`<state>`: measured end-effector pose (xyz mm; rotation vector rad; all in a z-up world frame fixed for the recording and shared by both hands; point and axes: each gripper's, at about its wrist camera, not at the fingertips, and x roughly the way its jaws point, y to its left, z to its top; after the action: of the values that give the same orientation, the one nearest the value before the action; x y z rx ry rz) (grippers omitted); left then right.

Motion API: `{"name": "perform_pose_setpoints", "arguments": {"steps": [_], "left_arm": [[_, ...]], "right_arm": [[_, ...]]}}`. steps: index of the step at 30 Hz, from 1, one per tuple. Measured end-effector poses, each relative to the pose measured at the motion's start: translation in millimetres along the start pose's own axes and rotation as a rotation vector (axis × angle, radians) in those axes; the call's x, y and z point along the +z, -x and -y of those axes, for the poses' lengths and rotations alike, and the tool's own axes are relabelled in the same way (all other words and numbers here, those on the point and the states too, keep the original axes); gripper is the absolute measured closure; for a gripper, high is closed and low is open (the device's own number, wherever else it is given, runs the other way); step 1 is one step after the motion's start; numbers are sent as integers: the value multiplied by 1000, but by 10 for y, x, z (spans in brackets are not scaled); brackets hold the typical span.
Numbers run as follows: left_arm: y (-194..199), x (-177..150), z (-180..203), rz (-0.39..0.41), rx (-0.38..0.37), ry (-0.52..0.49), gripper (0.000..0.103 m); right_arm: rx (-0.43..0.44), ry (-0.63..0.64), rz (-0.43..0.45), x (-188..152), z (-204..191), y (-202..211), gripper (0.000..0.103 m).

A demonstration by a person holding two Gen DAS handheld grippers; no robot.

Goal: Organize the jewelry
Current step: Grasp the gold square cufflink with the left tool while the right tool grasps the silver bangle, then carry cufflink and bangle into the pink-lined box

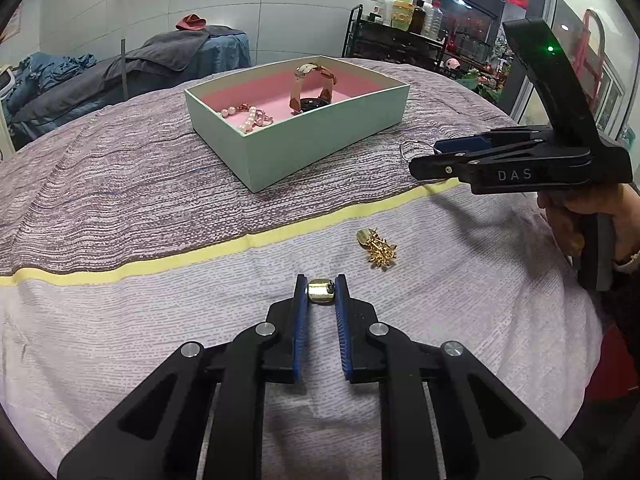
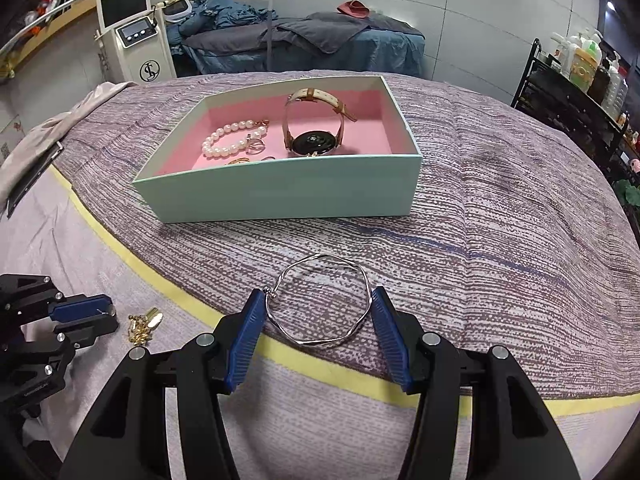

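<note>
Left claw (image 1: 321, 289) nearly closed, pinching small gold ring (image 1: 320, 291) at fingertips, low over bed cover (image 1: 120, 312); mint box (image 1: 304, 152) ahead and slightly left, long axis slanting left to right; gold brooch (image 1: 378, 251) just right; right claw (image 2: 320, 304) half open, gripping silver bangle (image 2: 320, 300) flat, box (image 2: 280, 192) straight ahead, broadside.

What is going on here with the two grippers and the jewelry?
A person is sorting jewelry into a mint green box on a bed. The left gripper is closed on a small gold ring; the right gripper holds a silver bangle between its fingers. A pearl bracelet and a watch already lie in the box, while a gold brooch is on the cover.
</note>
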<state>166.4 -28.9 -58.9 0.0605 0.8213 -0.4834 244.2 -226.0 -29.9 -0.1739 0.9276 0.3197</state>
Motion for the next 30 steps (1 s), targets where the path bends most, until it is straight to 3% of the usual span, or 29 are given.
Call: {"name": "perform_pose_setpoints", "arguments": {"steps": [14,30], "left_arm": [[164,203,14,44,2,-41,89],[-37,969,-240,79,7,-39,89]], "right_arm": [[121,46,58,9,-237,331,50],[180,48,71,610,-250,270,50]]}}
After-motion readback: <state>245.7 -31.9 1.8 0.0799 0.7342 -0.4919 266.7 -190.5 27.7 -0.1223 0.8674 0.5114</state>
